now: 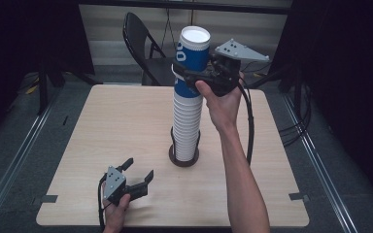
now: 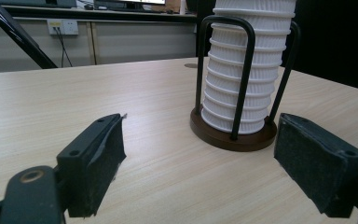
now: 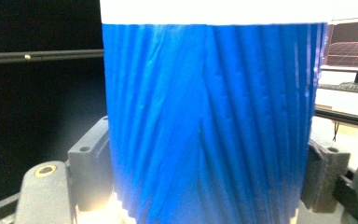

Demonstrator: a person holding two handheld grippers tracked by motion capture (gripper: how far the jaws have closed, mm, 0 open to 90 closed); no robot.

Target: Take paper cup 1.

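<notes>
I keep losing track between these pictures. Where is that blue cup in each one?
High view: the blue cup tops the white cup stack, upper centre, clamped by the right gripper.
Left gripper view: the frame ends below the blue cup.
Right gripper view: it spans the centre, between the jaws.
Shared landmark: the white cup stack.

Cup stack [image 1: 187, 114] in holder [image 1: 183, 159], table [image 1: 107, 126] ctr — chair [image 1: 143, 41] behind.

we see a light wood-grain bench [image 1: 116, 126] with rounded corners on a grey floor [image 1: 24, 145]. behind it stands a black folding chair [image 1: 138, 36] before a pale panelled wall [image 1: 107, 29]. dark curtains [image 1: 29, 34] flank both sides. a wall socket [image 2: 63, 26] and a lit monitor [image 3: 352, 44] appear farther off.
</notes>
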